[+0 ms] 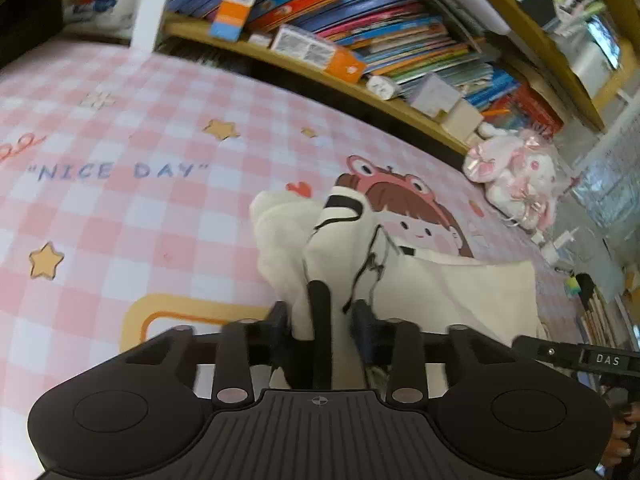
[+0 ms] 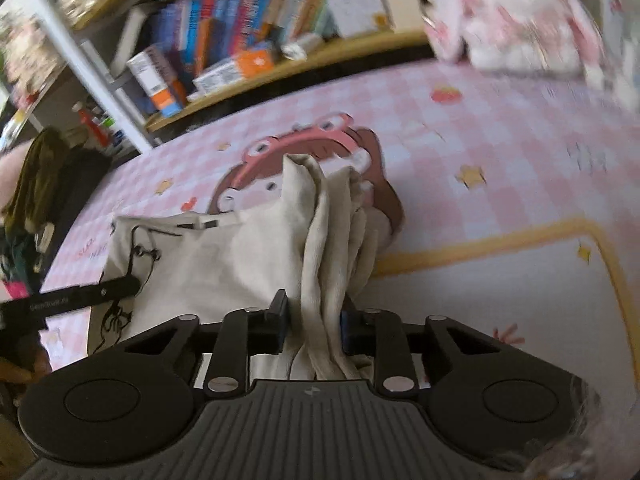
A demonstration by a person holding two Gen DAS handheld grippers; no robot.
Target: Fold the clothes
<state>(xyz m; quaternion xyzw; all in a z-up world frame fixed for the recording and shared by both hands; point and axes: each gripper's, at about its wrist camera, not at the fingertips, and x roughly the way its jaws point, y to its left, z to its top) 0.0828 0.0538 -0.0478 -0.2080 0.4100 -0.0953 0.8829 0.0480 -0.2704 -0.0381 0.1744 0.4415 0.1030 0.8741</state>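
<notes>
Bunched cream garment (image 1: 320,264) sits pinched in my left claw (image 1: 322,320); my right claw (image 2: 314,320) pinches its other end above the checked mat (image 2: 500,152). Only the left view shows a plush toy (image 1: 516,176) clearly.

Garment (image 1: 452,292) on the mat (image 1: 140,208) between both tongs, bookshelf (image 1: 360,48) behind, plush toy (image 1: 516,176) at its end.

Pink-and-white checked mat (image 1: 132,216) spreads across the whole surface, printed with gold stars, the words "NICE DAY", a cartoon girl in a frog hat and a yellow-bordered panel. A cream garment (image 1: 448,292) lies bunched on the mat, over the cartoon girl. At the far edge a pink plush bunny (image 1: 516,176) sits on the mat, close to the bookshelf (image 1: 320,68).
</notes>
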